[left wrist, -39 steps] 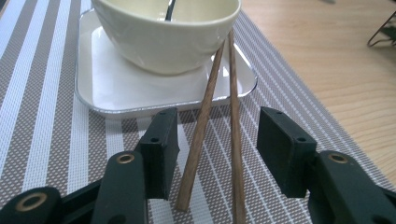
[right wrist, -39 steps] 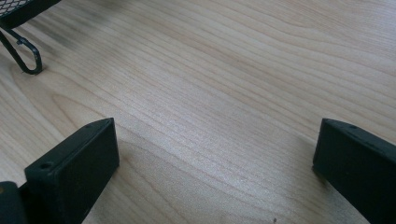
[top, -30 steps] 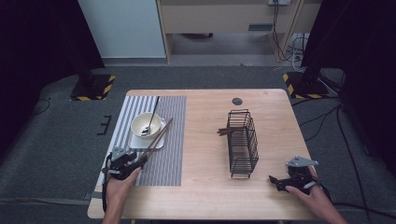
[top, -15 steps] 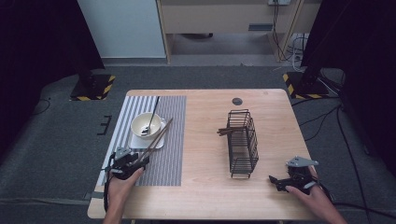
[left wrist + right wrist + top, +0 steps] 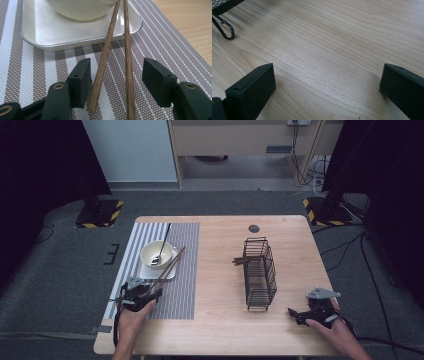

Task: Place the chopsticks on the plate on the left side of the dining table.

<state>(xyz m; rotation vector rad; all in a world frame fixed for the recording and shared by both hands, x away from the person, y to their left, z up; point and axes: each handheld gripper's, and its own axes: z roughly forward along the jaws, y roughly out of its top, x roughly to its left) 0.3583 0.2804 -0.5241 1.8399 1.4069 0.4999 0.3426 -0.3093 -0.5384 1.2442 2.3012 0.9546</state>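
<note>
The left gripper (image 5: 116, 85) is straddling two chopsticks (image 5: 105, 65) with jaws wide, seemingly about to close, while the right gripper (image 5: 328, 90) is resting wide over bare table (image 5: 337, 45).

Left hand (image 5: 131, 317) reaches in from the near edge, its left gripper (image 5: 140, 292) held low, jaws parted | Right hand (image 5: 334, 332) at the near right, its right gripper (image 5: 295, 312) pointing left, jaws spread wide | Forearms well apart
</note>
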